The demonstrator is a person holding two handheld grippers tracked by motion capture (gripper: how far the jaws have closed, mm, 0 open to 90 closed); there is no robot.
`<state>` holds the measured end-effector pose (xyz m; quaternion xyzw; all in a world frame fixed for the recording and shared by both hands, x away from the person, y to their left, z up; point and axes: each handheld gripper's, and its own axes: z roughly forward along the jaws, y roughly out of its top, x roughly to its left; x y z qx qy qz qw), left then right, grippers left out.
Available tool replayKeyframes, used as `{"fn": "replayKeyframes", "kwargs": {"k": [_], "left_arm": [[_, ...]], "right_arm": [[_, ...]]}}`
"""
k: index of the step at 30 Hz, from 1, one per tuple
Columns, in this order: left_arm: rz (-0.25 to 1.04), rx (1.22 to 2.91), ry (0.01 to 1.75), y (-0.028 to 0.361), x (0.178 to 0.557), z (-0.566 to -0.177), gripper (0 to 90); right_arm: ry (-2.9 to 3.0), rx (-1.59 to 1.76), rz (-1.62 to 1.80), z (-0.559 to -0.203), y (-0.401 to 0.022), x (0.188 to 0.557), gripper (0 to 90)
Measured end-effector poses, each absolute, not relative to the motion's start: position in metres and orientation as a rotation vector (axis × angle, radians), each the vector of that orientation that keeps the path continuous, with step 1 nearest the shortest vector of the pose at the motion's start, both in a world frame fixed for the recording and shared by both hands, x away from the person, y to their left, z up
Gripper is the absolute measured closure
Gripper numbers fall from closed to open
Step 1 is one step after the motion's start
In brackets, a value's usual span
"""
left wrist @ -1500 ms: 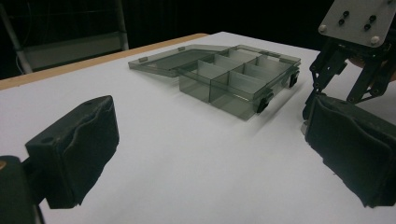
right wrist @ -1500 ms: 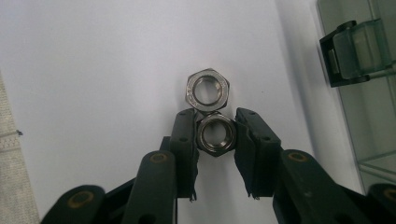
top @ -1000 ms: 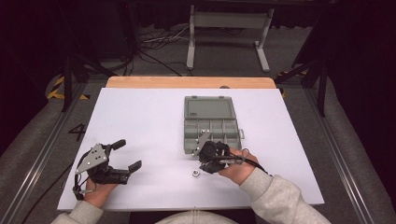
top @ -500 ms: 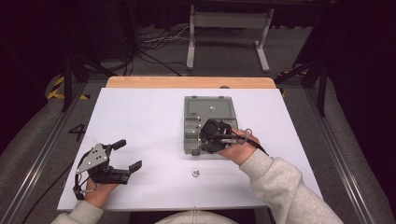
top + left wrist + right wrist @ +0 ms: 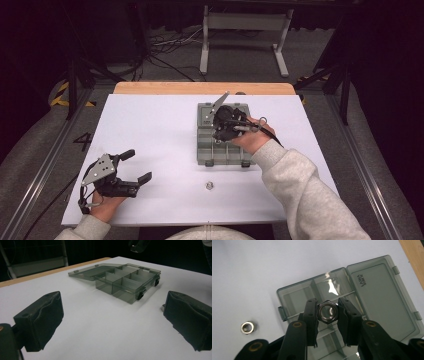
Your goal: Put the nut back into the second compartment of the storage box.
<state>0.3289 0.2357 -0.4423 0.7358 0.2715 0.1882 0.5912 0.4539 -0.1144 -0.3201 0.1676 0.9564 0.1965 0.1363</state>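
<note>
- My right gripper (image 5: 327,315) pinches one hex nut (image 5: 327,311) over the open compartment box (image 5: 372,290).
- A second nut (image 5: 247,327) lies on the table (image 5: 150,130), beside that gripper.
- My left gripper (image 5: 131,167) rests with jaws wide apart, holding nothing, well apart from the box.

White table (image 5: 150,130): organizer box (image 5: 220,150), loose nut (image 5: 209,186).

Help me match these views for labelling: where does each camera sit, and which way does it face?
High view: above the person's side, facing forward and down on the table; shows both forearms.
Left gripper view: low over the table, facing the open box; shows its open jaws.
Right gripper view: above the box, facing down; shows jaws clamping a nut.
All share the box.
</note>
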Motion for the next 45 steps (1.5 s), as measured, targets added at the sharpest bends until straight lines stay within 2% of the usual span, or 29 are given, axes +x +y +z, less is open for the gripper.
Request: {"fn": "replayKeyframes", "kwargs": {"k": [8, 16, 29, 41, 43, 45], "left_arm": [[0.435, 1.709, 0.632, 0.236, 0.329, -0.443, 3.6], [0.439, 1.713, 0.629, 0.236, 0.33, -0.443, 3.6], [0.444, 1.719, 0.631, 0.236, 0.33, -0.444, 3.6], [0.445, 1.721, 0.629, 0.236, 0.33, -0.444, 3.6], [0.445, 1.72, 0.628, 0.236, 0.33, -0.443, 3.6], [0.449, 1.716, 0.628, 0.236, 0.33, -0.443, 3.6]], "right_arm": [[2.748, 0.553, 0.585, -0.325, -0.116, 0.478, 69.9], [2.778, 0.589, 0.569, -0.351, -0.115, 0.496, 70.0], [2.829, 0.65, 0.48, -0.387, -0.118, 0.511, 70.0], [2.85, 0.67, 0.435, -0.398, -0.12, 0.513, 69.7], [2.848, 0.672, 0.434, -0.398, -0.12, 0.513, 67.8], [2.837, 0.675, 0.449, -0.396, -0.12, 0.512, 60.6]]}}
